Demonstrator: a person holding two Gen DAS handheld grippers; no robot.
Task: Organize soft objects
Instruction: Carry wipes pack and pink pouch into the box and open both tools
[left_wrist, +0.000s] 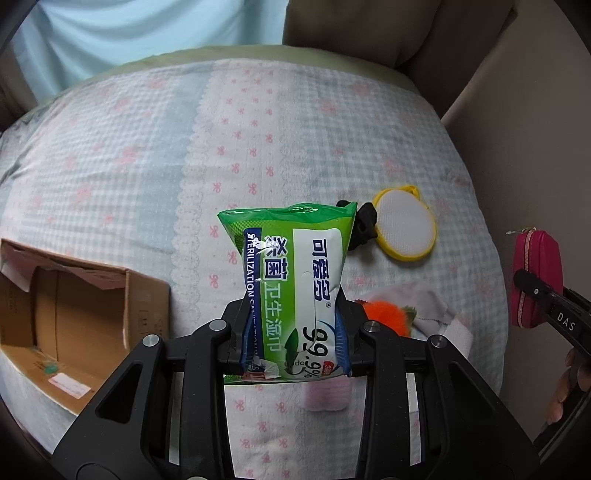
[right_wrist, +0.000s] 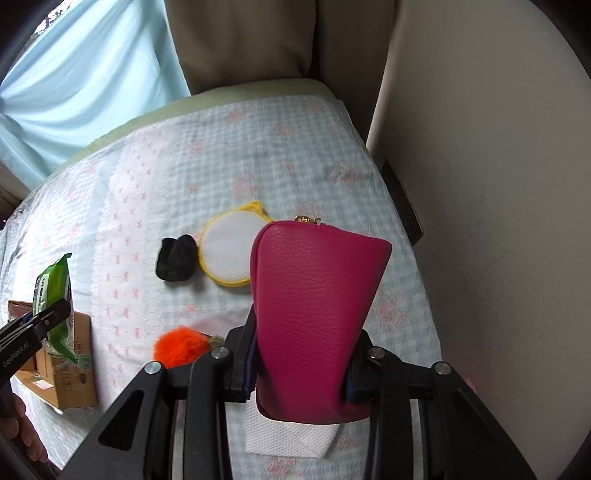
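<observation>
The left gripper (left_wrist: 295, 339) is squeezed tight on a green pack of wet wipes (left_wrist: 291, 280). The pack sticks up between the jaws, off the bed. The right gripper (right_wrist: 301, 373) is squeezed tight on a pink zip pouch (right_wrist: 314, 306), and that is up in the air too.

Both things are picked up, so this looks like the carrying step. The open cardboard box (left_wrist: 74, 310) sits on the near left side of the bed, just left of the wipes pack. It is probably where the soft things go.

More things lie on the checked bed cover (left_wrist: 129, 147). A round yellow mesh pouch (right_wrist: 229, 251) is in the middle, with a black cloth lump (right_wrist: 176, 264) touching its left side. An orange fluffy ball (right_wrist: 181, 345) is nearer, beside a pale cloth (left_wrist: 428, 299). A white paper towel (right_wrist: 291, 435) lies under the pink pouch in the right view.

Next, I think the wipes should go left over the box, come down inside it, and then the jaws can let go. The pink pouch has farther to go, since it is on the right side. The two hands should take turns so they do not bump over the box.
</observation>
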